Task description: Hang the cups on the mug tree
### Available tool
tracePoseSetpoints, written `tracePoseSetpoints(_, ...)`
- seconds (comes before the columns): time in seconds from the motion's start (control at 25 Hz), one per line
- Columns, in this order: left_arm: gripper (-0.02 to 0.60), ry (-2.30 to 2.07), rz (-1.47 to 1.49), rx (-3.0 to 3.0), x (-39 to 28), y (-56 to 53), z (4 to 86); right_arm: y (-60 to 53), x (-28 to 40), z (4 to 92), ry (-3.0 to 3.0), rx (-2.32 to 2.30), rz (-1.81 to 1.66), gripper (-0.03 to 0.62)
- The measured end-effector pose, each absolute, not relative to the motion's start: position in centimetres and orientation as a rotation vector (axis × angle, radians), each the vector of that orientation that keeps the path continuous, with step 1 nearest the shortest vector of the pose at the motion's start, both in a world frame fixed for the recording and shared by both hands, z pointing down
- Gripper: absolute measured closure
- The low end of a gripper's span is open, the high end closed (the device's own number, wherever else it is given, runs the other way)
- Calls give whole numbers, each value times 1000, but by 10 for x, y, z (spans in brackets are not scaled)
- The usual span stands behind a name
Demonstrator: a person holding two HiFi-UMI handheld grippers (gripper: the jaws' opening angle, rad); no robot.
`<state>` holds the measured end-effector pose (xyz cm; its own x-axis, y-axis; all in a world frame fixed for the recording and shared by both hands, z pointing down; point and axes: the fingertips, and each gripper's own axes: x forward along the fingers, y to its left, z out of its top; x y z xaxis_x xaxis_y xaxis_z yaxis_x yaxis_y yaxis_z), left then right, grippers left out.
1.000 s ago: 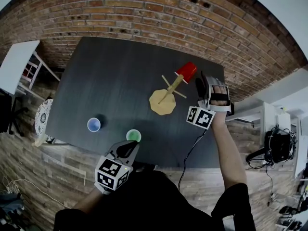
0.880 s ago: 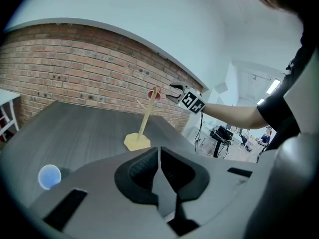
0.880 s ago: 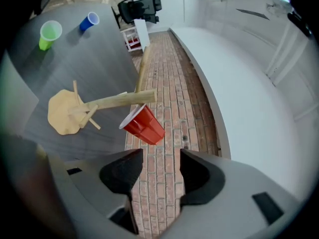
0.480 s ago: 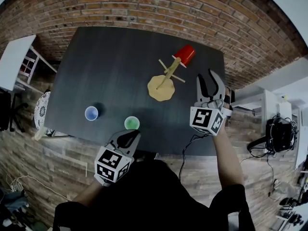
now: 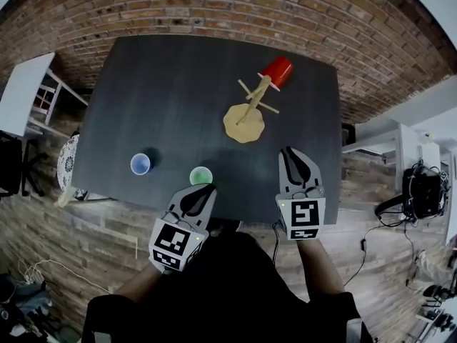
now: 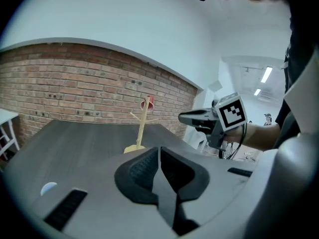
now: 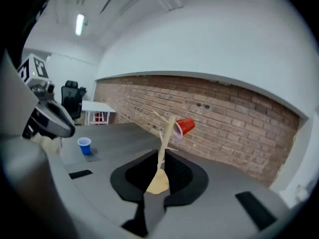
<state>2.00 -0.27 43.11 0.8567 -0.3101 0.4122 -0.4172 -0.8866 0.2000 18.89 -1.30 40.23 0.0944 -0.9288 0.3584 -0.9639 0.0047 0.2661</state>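
The wooden mug tree (image 5: 246, 117) stands on the dark table (image 5: 164, 98), right of centre. A red cup (image 5: 277, 71) hangs on its top peg, also seen in the right gripper view (image 7: 185, 126). A blue cup (image 5: 141, 163) and a green cup (image 5: 201, 176) stand upright near the front edge. My left gripper (image 5: 203, 192) is shut and empty, just right of the green cup. My right gripper (image 5: 290, 154) hovers over the front right of the table, well short of the tree. Its jaws are closing to a narrow gap (image 7: 158, 156) with nothing between them.
A brick wall (image 5: 214, 13) runs behind the table. A white table (image 5: 21, 91) and a small round stool (image 5: 66, 170) stand to the left. Another white table (image 5: 400, 170) and equipment sit to the right. The left gripper view shows the right gripper (image 6: 189, 117) beside it.
My right gripper has drawn back from the red cup on the tree toward the table's front edge, and its jaws have narrowed from wide open. The left gripper has stayed shut near the green cup.
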Motion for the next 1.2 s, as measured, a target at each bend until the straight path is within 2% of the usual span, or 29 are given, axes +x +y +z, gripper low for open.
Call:
tracePoseSetpoints(0.12,552,-557,535,2766,23,-2,429,4,161,429,-1979,1923,319,531)
tracePoseSetpoints(0.44,552,-534,491,2788,33,7,422,40,105,447,-2139,1916,611,536)
tracePoseSetpoints(1.2,557,-494,502,2885,24,16,403,39,68,428,-2256,1792,585,539)
